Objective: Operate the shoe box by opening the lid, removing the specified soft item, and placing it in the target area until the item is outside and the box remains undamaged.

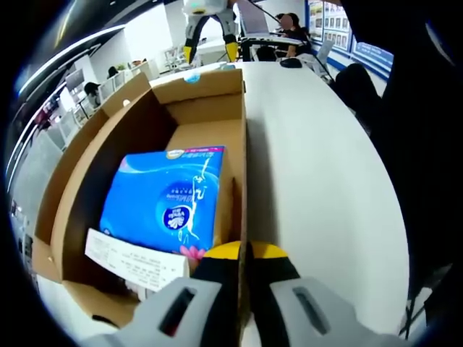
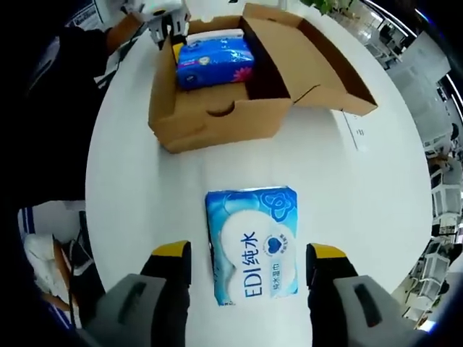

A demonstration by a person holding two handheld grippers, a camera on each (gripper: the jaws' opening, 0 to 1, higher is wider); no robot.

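The brown shoe box (image 1: 87, 181) stands open on the white table. A blue tissue pack (image 1: 166, 199) and a white paper slip (image 1: 134, 260) lie inside it. My left gripper (image 1: 244, 253) is shut on the box's right wall, which runs up between the yellow-tipped jaws. In the right gripper view the box (image 2: 217, 119) sits farther off, lid (image 2: 318, 65) folded out to the right, with the tissue pack (image 2: 215, 61) inside and the left gripper (image 2: 170, 29) at its far wall. A blue-and-white wet-wipes pack (image 2: 253, 246) lies flat on the table between the jaws of my open right gripper (image 2: 249, 262).
The round white table (image 2: 137, 195) has bare surface around the wipes pack. A paper sheet (image 2: 354, 130) lies by the lid. A person in dark clothes (image 2: 58, 87) stands at the table's edge. Desks and seated people (image 1: 289, 25) are beyond the table.
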